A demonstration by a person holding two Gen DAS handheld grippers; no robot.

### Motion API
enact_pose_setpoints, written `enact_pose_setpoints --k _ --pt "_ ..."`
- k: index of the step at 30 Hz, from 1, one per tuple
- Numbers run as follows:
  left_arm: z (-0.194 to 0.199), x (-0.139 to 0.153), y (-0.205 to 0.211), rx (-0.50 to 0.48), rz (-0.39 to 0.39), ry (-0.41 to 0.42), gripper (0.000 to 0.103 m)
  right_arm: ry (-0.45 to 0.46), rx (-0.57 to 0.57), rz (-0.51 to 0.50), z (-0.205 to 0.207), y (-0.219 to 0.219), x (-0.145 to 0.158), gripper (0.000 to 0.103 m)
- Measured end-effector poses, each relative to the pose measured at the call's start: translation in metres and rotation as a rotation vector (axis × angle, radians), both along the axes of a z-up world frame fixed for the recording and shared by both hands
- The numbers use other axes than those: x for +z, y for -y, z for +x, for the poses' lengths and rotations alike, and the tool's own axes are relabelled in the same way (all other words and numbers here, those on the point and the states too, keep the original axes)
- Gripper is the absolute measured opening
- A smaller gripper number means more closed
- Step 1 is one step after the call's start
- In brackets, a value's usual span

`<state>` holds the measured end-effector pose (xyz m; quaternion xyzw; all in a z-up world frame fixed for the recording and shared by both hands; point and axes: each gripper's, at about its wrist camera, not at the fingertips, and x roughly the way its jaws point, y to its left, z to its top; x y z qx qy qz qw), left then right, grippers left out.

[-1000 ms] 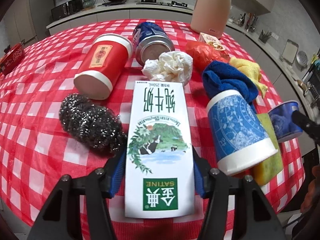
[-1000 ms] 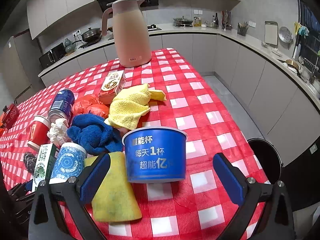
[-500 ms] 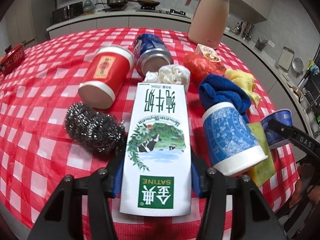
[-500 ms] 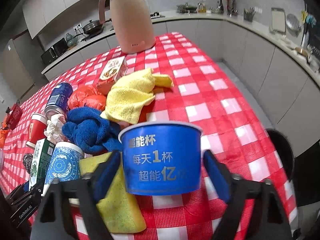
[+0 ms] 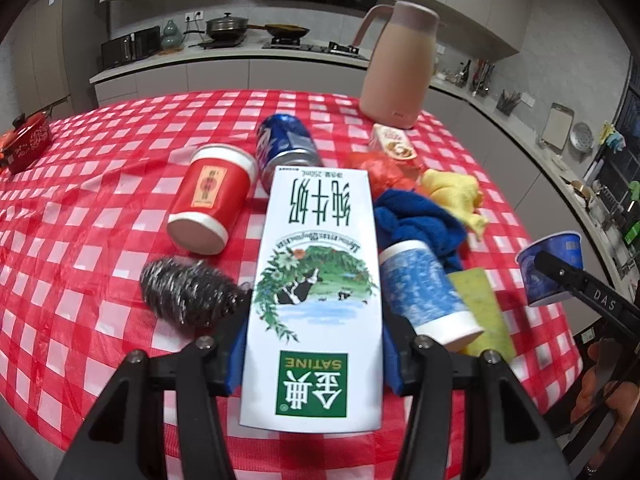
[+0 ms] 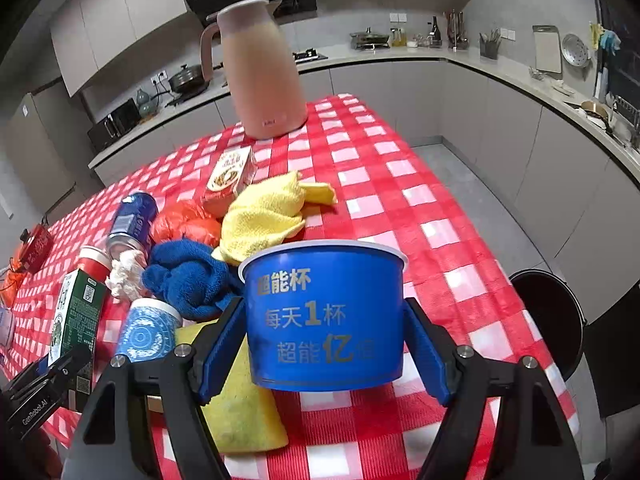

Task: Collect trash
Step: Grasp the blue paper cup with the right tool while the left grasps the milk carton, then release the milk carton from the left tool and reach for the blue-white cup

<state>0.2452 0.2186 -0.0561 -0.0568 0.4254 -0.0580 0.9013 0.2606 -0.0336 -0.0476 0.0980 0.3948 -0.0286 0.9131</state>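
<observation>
A white and green milk carton (image 5: 316,280) is clamped between the blue pads of my left gripper (image 5: 314,344) and hangs above the red checked tablecloth (image 5: 100,208). In the right wrist view that carton (image 6: 76,320) shows at the far left. A blue paper cup (image 6: 324,312) with white lettering sits between the pads of my right gripper (image 6: 324,340). Its jaws are closing, and both pads touch the cup's sides. From the left wrist view the same cup (image 5: 556,260) appears at the right edge of the table, behind a black finger.
On the table lie a red cup (image 5: 212,196), a blue can (image 5: 286,148), a steel scourer (image 5: 188,292), a blue-patterned cup (image 5: 424,292), blue cloth (image 5: 416,224), yellow cloth (image 5: 456,192), an orange bag (image 6: 184,224), crumpled tissue (image 6: 124,276) and a yellow sponge (image 6: 236,412). A pink jug (image 6: 264,72) stands behind. A black bin (image 6: 548,320) is on the floor at right.
The left gripper has risen with the milk carton, which now hides the tissue. The right gripper's wide-open jaws have closed in on the blue cup.
</observation>
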Motion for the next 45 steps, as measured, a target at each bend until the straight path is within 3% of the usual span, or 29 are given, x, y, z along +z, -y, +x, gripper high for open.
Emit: enact_pose_setpoints --k 8,11,17,22,34,45 --pt "-0.009 0.019 0.017 -0.08 -0.006 0.058 0.054 0.028 -0.048 0.007 -0.026 0.009 0.011 0.078" --pt "-0.012 0.023 0.035 -0.124 0.053 0.111 0.054 0.03 -0.068 0.013 -0.034 0.014 0.013 0.078" --pt "-0.003 0.006 0.058 -0.169 0.065 0.073 0.054 0.018 -0.089 -0.002 -0.044 0.02 0.014 0.078" --pt "-0.007 0.01 0.059 -0.158 0.074 0.102 0.055 0.005 -0.097 -0.027 -0.047 0.023 0.016 0.078" --pt "0.004 0.003 -0.001 0.006 0.136 0.067 0.055 0.0 -0.046 0.0 -0.035 0.005 0.006 0.078" --pt "0.02 0.0 0.024 -0.053 0.063 -0.014 0.061 -0.002 -0.017 -0.004 -0.032 0.0 0.005 0.079"
